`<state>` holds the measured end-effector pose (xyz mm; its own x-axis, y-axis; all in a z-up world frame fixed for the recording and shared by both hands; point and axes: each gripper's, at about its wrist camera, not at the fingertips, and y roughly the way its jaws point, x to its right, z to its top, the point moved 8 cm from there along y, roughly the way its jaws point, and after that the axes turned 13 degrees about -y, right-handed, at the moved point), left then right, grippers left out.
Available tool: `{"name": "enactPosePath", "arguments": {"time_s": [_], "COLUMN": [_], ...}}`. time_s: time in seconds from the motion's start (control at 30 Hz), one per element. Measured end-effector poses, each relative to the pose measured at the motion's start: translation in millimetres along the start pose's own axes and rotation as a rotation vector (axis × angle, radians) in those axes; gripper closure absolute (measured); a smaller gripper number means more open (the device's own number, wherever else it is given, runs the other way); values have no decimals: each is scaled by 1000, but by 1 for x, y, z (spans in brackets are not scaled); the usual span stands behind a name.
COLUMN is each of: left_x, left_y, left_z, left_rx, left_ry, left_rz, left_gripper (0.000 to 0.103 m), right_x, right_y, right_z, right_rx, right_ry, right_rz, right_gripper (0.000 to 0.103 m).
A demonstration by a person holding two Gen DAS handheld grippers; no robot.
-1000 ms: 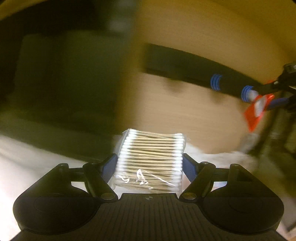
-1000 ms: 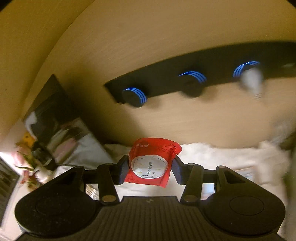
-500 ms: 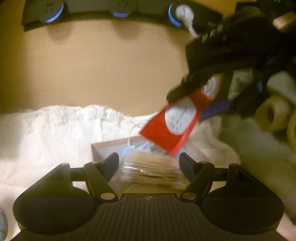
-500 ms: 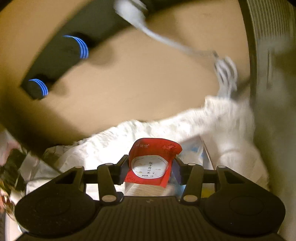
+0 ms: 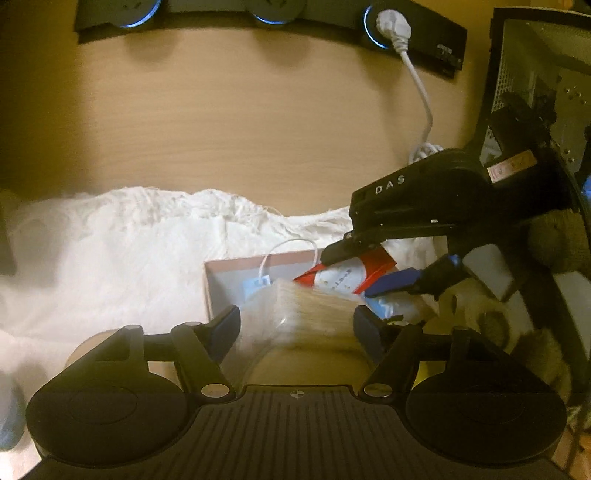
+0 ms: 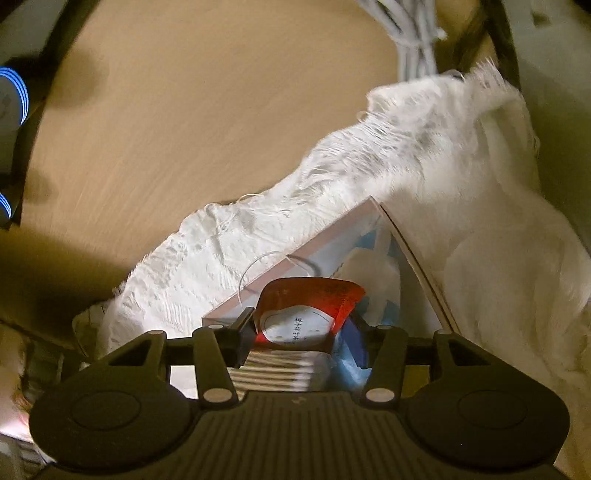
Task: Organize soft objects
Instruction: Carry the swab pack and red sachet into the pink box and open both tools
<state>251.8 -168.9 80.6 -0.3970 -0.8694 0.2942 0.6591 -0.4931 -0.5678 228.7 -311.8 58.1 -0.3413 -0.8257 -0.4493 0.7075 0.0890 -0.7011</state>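
Note:
My left gripper [image 5: 297, 325] is shut on a clear pack of cotton swabs [image 5: 303, 314] and holds it over the near edge of a shallow pink box [image 5: 216, 280]. My right gripper [image 6: 301, 334] is shut on a red tea sachet [image 6: 308, 310] with a white round label and holds it over the same box [image 6: 332, 236]. In the left wrist view the right gripper [image 5: 365, 269] comes in from the right with the sachet [image 5: 347, 275] just beyond the swabs. The swab pack also shows below the sachet in the right wrist view [image 6: 277, 373]. Light blue packets [image 6: 373, 266] lie in the box.
The box rests on a white fluffy cloth [image 5: 122, 251] on a wooden desk [image 5: 221, 122]. A black socket strip [image 5: 266, 14] with a white plug and cable [image 5: 421, 85] runs along the back. A black mesh rack [image 5: 535, 92] and plush toys [image 5: 491, 321] stand at the right.
Both grippers have come down over the pink box. The sachet has dropped from above the swab pack to just beyond it, close to the box.

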Motion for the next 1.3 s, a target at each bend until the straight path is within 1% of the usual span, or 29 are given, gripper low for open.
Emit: {"name": "enactPosePath", "arguments": {"time_s": [0.07,0.1,0.17,0.23,0.3,0.33,0.37,0.4,0.43,0.47,0.5,0.6,0.7,0.77,0.8,0.83,0.87,0.9,0.93,0.97,1.03,1.07,1.13,1.17,1.23,1.3], "left_x": [0,-1,-1,0,0,-1,-1,-2,-2,-2,-2,1,5,6,7,7,7,6,6,6,4,3,1,-1,-3,-3], "left_y": [-8,-11,-13,-19,-20,-18,-18,-15,-12,-13,-11,-5,1,4,5,6,5,5,3,0,-6,-9,-14,-16,-23,-35], "left_z": [-1,-1,2,5,4,3,1,-1,-4,-7,-9,-15,-19,-22,-22,-22,-22,-21,-20,-19,-16,-15,-14,-14,-14,-14], "left_rx": [11,18,30,42,36,27,18,8,-6,-16,-26,-47,-60,-61,-59,-59,-58,-58,-56,-51,-37,-33,-31,-27,-13,12], "left_ry": [-3,-10,-18,-17,-15,-12,-11,-10,-9,-9,-7,4,17,23,26,22,17,14,9,7,7,5,-6,-9,-13,-21], "left_rz": [4,1,-9,-14,-12,-6,-3,-2,1,5,8,2,-7,-2,1,-1,-4,-9,-12,-19,-27,-32,-37,-36,-21,-18], "left_gripper": [39,41,41,41,41,44,51,57,66,73,75,76,77,77,77,77,77,77,77,77,77,77,77,77,77,77], "right_x": [-8,-9,-15,-20,-22,-22,-21,-21,-20,-19,-18,-21,-25,-30,-33,-35,-37,-38,-38,-36,-29,-24,-22,-23,-27,-33], "right_y": [-5,-6,-9,-9,-9,-9,-11,-13,-16,-22,-28,-54,-75,-78,-76,-71,-62,-53,-41,-28,-5,4,7,5,-7,-27], "right_z": [-7,-9,-13,-15,-17,-18,-18,-19,-19,-18,-17,-8,4,12,16,19,23,25,26,24,10,1,-8,-10,-12,-15], "right_rx": [11,14,22,10,-6,-10,-12,-12,-9,-1,14,103,202,242,240,234,222,206,179,137,32,-5,14,19,34,89], "right_ry": [-51,-69,-116,-162,-181,-186,-189,-189,-187,-183,-179,-178,-222,-267,-281,-287,-288,-290,-294,-296,-280,-287,-356,-368,-351,-364], "right_rz": [-7,-13,-31,-47,-57,-64,-65,-65,-61,-58,-58,-63,-134,-187,-185,-168,-154,-150,-146,-141,-140,-151,-206,-209,-167,-143], "right_gripper": [52,52,52,52,52,52,52,52,51,49,48,41,41,41,41,44,51,54,60,66,70,70,70,70,70,69]}}
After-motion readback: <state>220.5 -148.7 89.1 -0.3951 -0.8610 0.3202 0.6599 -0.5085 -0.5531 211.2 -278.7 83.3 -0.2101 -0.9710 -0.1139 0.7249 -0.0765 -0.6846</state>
